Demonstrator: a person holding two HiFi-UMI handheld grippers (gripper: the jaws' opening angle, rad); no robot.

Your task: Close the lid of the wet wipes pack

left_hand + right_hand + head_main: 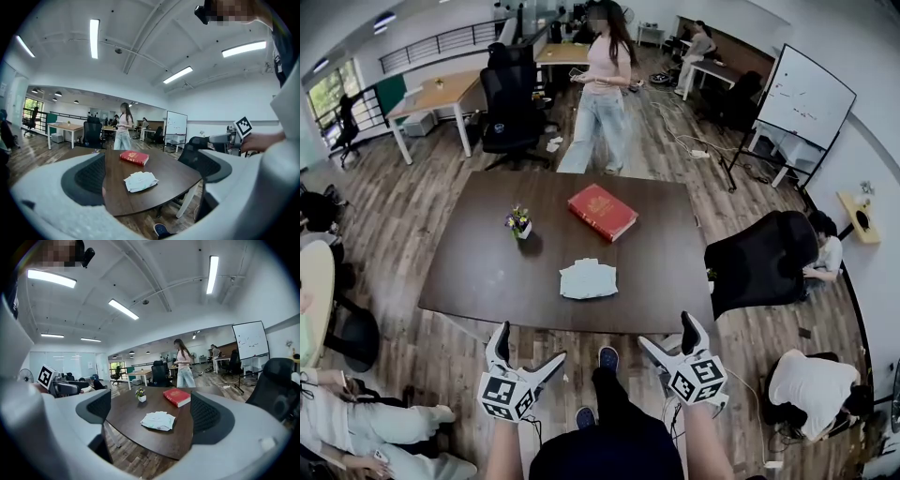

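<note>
The wet wipes pack is a white crumpled packet lying near the front edge of the dark brown table; it also shows in the left gripper view and the right gripper view. Whether its lid is up cannot be told. My left gripper hangs open below the table's front edge, short of the pack. My right gripper is open too, level with it to the right. Nothing is between either pair of jaws. Both stand well apart from the pack.
A red book lies at the table's far side and a small flower pot stands left of it. A black chair is at the table's right end. A person stands beyond the table. People sit around on the floor edges.
</note>
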